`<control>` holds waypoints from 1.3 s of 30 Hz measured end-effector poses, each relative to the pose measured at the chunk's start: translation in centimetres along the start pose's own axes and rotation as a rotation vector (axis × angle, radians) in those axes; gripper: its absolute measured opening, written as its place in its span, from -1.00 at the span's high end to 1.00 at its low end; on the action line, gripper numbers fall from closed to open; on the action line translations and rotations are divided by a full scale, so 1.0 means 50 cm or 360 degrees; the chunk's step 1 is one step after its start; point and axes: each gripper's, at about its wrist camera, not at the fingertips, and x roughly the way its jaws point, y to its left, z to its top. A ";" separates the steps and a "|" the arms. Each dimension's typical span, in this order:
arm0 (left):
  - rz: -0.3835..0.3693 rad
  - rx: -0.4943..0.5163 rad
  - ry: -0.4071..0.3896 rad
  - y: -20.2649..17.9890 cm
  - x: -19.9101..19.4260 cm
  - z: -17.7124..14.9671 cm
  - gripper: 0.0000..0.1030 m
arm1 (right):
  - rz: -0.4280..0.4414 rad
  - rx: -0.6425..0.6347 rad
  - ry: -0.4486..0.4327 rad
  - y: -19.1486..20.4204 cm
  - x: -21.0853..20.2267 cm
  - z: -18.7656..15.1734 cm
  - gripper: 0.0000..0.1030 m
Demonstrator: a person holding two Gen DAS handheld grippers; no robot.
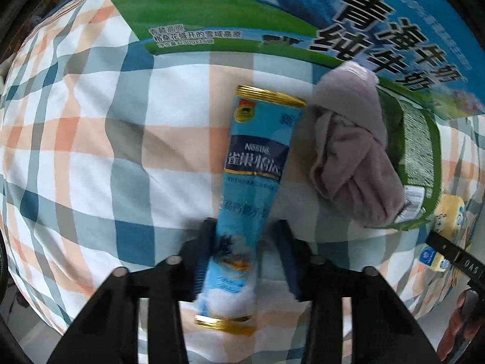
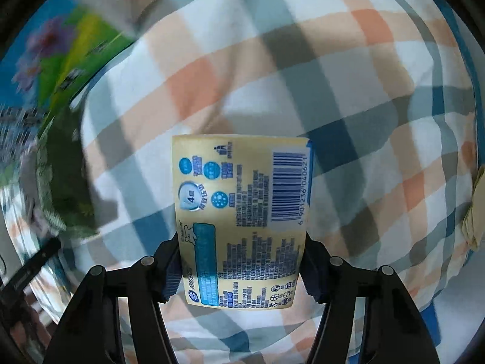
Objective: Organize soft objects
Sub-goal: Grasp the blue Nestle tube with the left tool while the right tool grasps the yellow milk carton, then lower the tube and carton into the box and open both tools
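Gripping the yellow tissue pack [image 2: 242, 221] at frame centre, the right gripper [image 2: 241, 268] points forward over the plaid bedding [image 2: 348, 75], both jaws pressed against the pack's sides. The left gripper [image 1: 244, 253] straddles a blue Nestle sachet [image 1: 251, 188]; only its left finger [image 1: 201, 257] touches, jaws parted. A pink cloth [image 1: 351, 145] lies against the milk carton box [image 1: 272, 15], upper right.

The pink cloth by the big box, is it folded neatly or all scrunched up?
Scrunched up. The pink cloth lies in a rumpled heap with loose folds, leaning against the box on the checked bedsheet.
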 end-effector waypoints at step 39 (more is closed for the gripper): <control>-0.0339 0.0102 -0.0373 -0.107 -0.347 -0.070 0.75 | 0.0290 -0.0520 -0.0182 0.210 -0.329 -0.089 -0.26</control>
